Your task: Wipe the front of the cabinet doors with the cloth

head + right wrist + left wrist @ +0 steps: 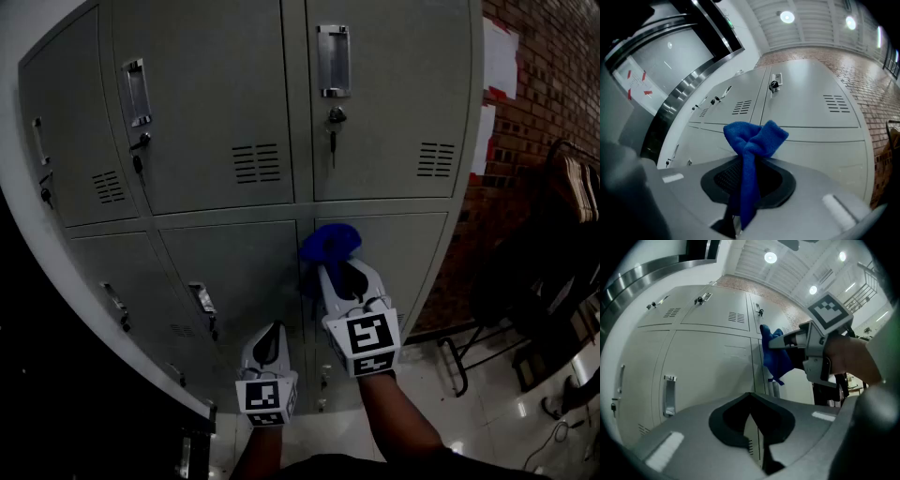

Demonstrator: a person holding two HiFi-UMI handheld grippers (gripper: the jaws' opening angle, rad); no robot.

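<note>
A brick wall (548,103) bearing white sheets (500,58) rises at the right, with dark metal-legged furniture (534,272) standing on glossy floor tiles (487,417).

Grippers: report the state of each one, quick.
Left gripper: closed, holding nothing.
Right gripper: closed on the blue cloth.

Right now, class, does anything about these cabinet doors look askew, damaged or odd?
Nothing stands out. The cabinet doors all sit shut and level, a key hangs in an upper lock, and the right gripper holds the blue cloth near the doors.
</note>
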